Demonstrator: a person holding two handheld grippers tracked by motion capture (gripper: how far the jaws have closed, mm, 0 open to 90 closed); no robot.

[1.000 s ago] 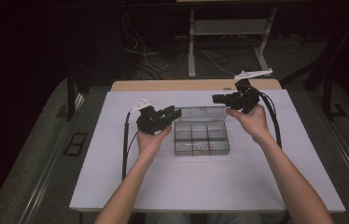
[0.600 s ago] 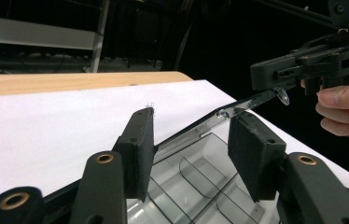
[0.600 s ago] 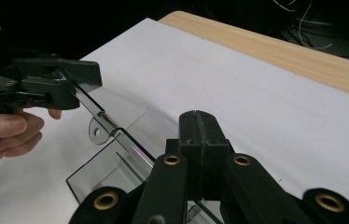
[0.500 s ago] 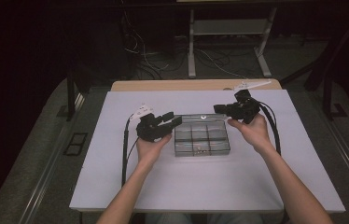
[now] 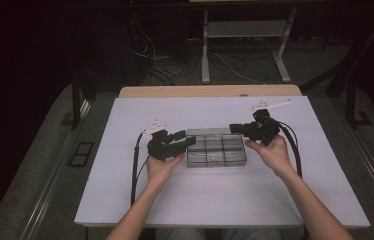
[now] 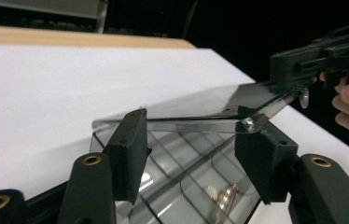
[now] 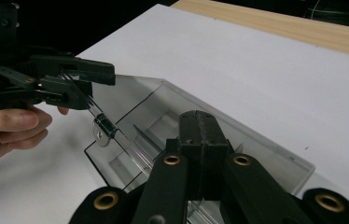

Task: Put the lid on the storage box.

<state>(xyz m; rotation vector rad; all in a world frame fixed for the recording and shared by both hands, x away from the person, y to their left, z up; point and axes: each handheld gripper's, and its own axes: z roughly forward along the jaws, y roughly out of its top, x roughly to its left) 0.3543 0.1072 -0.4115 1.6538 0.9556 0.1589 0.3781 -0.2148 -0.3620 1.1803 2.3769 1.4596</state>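
Lid (image 6: 200,105) is tilting up off box (image 5: 216,150), long axis running btwn both hands. Right fingers (image 7: 193,140) are pinching one end shut; left fingers (image 6: 126,149) are gaping wide astride other end, not gripping.

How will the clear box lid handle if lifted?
The lid looks thin, so it probably flexes when raised. Its glossy plastic may slip between the right gripper's shut jaws. The box seems light and could slide.
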